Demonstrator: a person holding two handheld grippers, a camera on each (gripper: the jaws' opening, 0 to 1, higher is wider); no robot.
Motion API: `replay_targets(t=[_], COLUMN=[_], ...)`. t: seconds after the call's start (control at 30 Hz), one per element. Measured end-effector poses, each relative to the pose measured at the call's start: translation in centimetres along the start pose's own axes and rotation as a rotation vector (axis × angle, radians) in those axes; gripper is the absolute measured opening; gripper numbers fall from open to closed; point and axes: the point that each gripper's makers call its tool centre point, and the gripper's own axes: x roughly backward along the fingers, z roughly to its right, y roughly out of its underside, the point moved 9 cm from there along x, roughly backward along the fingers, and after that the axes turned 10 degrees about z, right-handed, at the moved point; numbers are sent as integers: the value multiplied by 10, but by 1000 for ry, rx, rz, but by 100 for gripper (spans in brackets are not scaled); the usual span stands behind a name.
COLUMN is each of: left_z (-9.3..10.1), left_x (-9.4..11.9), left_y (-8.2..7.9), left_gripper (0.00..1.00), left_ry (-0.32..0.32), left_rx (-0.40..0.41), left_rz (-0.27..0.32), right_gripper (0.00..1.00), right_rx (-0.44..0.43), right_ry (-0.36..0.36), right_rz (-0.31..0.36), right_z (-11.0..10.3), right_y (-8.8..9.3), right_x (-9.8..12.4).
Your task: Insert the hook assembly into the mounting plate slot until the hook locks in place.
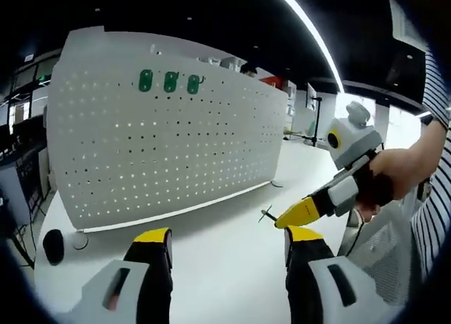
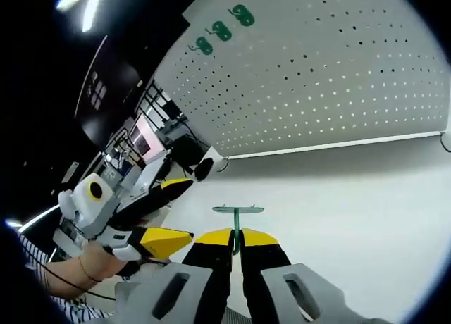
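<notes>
Holding the hook assembly [image 2: 238, 213] pinched between its closed yellow-tipped jaws, the right hand-held gripper [image 2: 237, 238] sits low over the white table [image 2: 352, 218], w/ the hook's green crossbar sticking out past the tips and the stem running back between the pads. In the left gripper view the same right hand-held gripper [image 1: 283, 221] comes in from the right side, a person's hand [image 1: 387, 179] wrapped round its handle, the small hook [image 1: 268, 214] at its tip just above the table [image 1: 211, 260]. Grip is on the stem, prob. so the crossbar end stays free to go into a slot.

The left hand-held gripper [image 1: 229, 241] has its jaws spread apart, nothing between them; in the right gripper view it [image 2: 180, 210] sits beside the right one, also released. Looks like it's kept free as a spare, maybe to steady things later.

The mounting plate [image 1: 162, 127], a white perforated pegboard, stands upright along the far edge of the table; three green hooks [image 1: 169, 81] already sit in a row near its top edge. In the right gripper view the plate [image 2: 331, 70] is well apart from the held hook, so insertion isn't started yet. Next move, as I judge it: lift and carry the hook to the board, probably near the green row. A dark round object [image 1: 53, 245] lies by the table's left edge, can't tell what.
</notes>
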Motion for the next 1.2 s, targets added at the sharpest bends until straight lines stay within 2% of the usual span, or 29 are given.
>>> replay_targets(t=[0.17, 0.23, 0.27, 0.33, 0.8, 0.93, 1.07, 1.13, 1.2], left_z=[5, 6, 7, 5, 0, 2, 4, 4, 5], left_x=[-6, -8, -10, -10, -10, -11, -12, -13, -14], left_y=[-2, -4, -4, -4, -4, -4, -4, -4, -4], left_gripper=[60, 60, 59, 59, 44, 39, 31, 30, 29], left_ry=[53, 81, 102, 104, 138, 153, 174, 175, 180], left_rx=[40, 51, 88, 123, 109, 118, 125, 121, 125], left_rz=[7, 33, 44, 44, 21, 21, 14, 14, 12], right_gripper=[1, 1, 1, 1, 1, 1, 1, 1, 1], right_rx=[1, -7, -5, -12, -41, -90, -101, -139, -137], right_ry=[-13, -22, -30, -47, -102, -119, -140, -149, -153], right_rz=[-22, -30, -29, -30, -23, -18, -15, -11, -10], right_z=[-2, -4, -4, -6, -13, -14, -15, -14, -13], right_y=[3, 4, 4, 5, 2, 2, 3, 3, 4], right_x=[1, 1, 1, 0, 0, 1, 1, 1, 1])
